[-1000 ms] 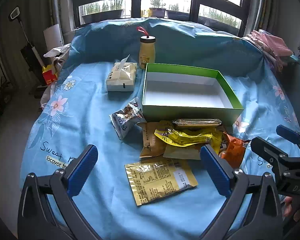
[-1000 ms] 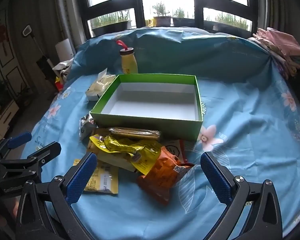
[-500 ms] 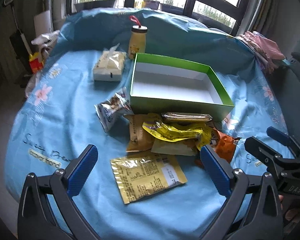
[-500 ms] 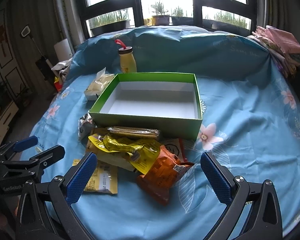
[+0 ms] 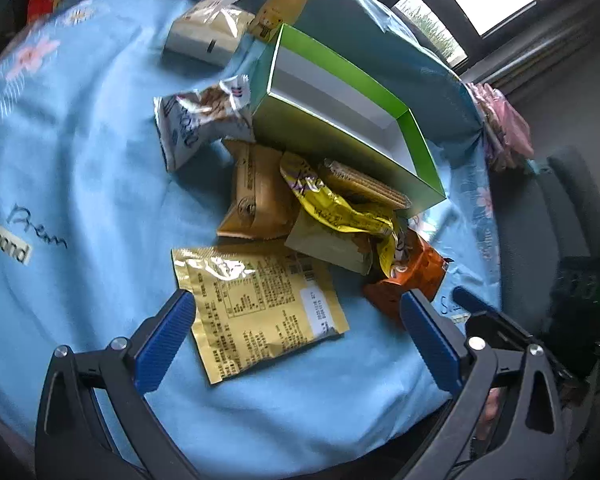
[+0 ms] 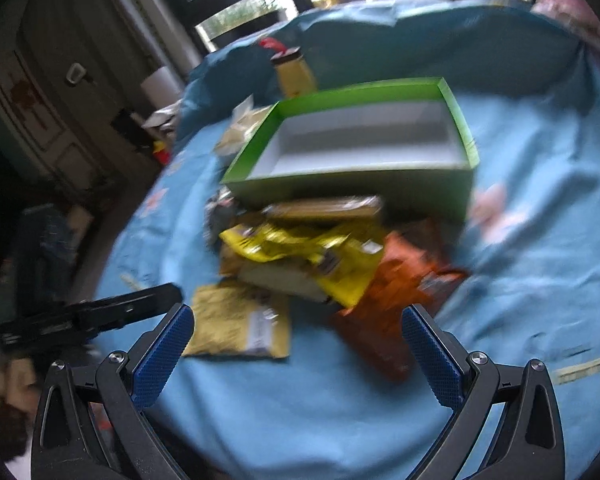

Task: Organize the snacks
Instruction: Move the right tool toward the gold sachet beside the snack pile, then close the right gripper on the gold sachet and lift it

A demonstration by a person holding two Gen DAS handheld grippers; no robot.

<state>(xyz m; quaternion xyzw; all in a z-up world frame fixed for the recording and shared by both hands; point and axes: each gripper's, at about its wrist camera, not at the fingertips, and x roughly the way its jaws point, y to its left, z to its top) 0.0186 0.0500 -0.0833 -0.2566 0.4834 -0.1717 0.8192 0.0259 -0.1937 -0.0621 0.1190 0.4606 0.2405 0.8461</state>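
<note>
An empty green box (image 5: pixel 341 142) (image 6: pixel 419 188) with a white inside stands on the blue cloth. In front of it lies a pile of snack packets: a gold flat packet (image 5: pixel 256 304) (image 6: pixel 236 320), a yellow wrapper (image 5: pixel 331 204) (image 6: pixel 300 248), an orange packet (image 5: pixel 411 276) (image 6: pixel 391 292), a tan packet (image 5: pixel 256 196), a wafer bar (image 5: pixel 363 186) (image 6: pixel 323 208) and a white bag (image 5: pixel 196 124). My left gripper (image 5: pixel 296 320) is open, just above the gold packet. My right gripper (image 6: pixel 298 336) is open and empty, near the orange packet.
A tissue pack (image 5: pixel 208 32) and a yellow bottle (image 5: pixel 284 4) (image 6: pixel 294 72) stand behind the box. The table's front edge is just below both grippers. A dark chair (image 5: pixel 559 216) stands at the right. The left gripper's body (image 6: pixel 88 314) shows in the right wrist view.
Both grippers have moved forward and down toward the snack pile and tilted. The left one now hangs over the gold packet. Nothing was taken hold of.
</note>
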